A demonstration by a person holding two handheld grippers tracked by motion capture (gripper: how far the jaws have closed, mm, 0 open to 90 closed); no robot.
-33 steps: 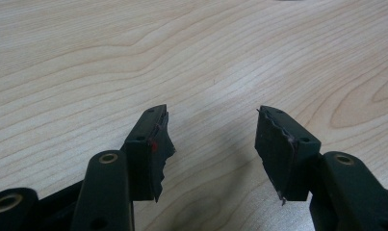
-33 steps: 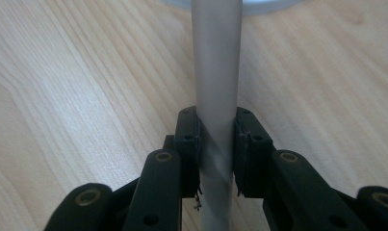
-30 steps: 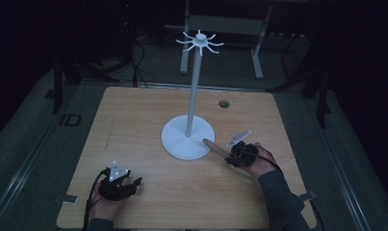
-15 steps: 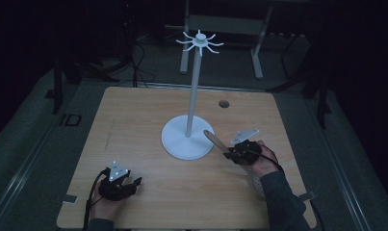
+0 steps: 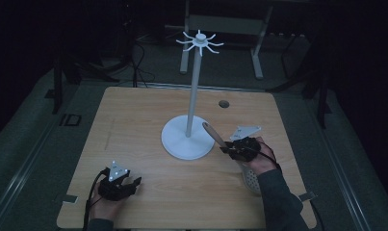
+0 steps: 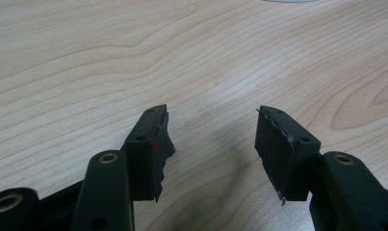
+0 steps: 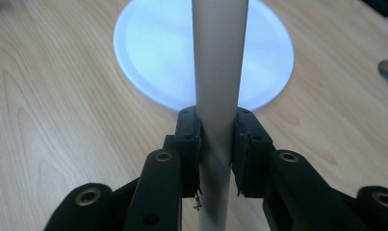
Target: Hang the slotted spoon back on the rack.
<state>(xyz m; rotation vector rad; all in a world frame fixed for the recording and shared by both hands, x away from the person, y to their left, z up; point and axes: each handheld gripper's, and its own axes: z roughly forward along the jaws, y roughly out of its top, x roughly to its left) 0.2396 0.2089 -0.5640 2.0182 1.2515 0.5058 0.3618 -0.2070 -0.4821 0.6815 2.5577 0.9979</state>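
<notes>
Right gripper [image 5: 224,149] is clamped on the wooden utensil handle [image 5: 214,135] and has lifted it off the table beside the white rack base [image 5: 174,144], likely heading for a hook; left gripper [image 5: 129,185] idles open.

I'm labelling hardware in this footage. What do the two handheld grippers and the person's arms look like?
Both the left gripper and the right gripper are black, each topped by a grey three-cornered plate. The left gripper's pads are ragged-edged, one with a small red mark. A black cable trails from each. The person's right sleeve is dark grey.
</notes>
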